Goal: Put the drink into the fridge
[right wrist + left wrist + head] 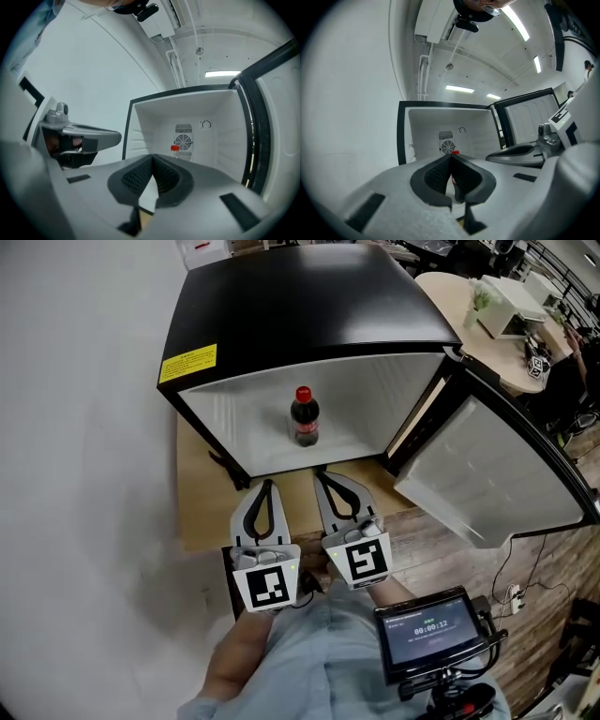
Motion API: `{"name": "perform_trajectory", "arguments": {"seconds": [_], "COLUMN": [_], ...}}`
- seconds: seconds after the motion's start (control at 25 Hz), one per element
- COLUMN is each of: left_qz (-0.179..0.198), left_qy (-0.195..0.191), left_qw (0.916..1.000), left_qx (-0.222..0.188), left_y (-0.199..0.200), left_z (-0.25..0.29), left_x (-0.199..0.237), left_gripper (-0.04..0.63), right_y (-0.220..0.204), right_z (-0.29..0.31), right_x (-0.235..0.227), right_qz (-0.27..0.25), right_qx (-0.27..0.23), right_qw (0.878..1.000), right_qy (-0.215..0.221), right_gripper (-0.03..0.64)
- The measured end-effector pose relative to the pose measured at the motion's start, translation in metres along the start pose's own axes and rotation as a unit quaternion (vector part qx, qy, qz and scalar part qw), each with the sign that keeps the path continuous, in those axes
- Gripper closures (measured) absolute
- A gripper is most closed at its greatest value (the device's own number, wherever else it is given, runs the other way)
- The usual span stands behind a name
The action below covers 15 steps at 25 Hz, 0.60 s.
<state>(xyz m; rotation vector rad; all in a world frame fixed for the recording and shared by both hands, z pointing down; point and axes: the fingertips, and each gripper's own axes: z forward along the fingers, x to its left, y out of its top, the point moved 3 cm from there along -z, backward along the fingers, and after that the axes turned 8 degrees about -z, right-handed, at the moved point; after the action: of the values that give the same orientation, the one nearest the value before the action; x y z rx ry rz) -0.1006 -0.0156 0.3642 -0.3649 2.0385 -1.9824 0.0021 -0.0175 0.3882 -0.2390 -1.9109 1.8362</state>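
Pale blue sleeve [309,662] and a small timer screen [431,629] sat closest, below both claws. Left gripper [266,485]: jaws pressed tip to tip, nothing between them. Right gripper [322,475]: likewise closed and empty, just beside the left. Both tips lay just outside the front lip of the black mini fridge [281,315], over the wooden board [202,507] it stood on. Cola bottle [304,418], red cap, stood upright on the white compartment floor, roughly centred, well apart from both side walls. Door [487,474] swung wide to the right, leaving the opening unobstructed. White wall [75,427] ran close along the fridge's left side.
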Motion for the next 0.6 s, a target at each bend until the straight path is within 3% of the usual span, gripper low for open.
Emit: {"name": "perform_trajectory", "arguments": {"seconds": [0.6], "left_qz": [-0.006], "left_qy": [0.003], "left_qw": [1.0], "left_qx": [-0.003], "left_y": [0.0027], "left_z": [0.0066], "left_x": [-0.0077], "left_gripper": [0.586], "right_y": [0.0013], "right_z": [0.0021], "right_x": [-0.0044], "right_qz": [-0.002], "right_qx": [0.001], "right_qw": [1.0], "right_qy": [0.017], "right_gripper": [0.612]}}
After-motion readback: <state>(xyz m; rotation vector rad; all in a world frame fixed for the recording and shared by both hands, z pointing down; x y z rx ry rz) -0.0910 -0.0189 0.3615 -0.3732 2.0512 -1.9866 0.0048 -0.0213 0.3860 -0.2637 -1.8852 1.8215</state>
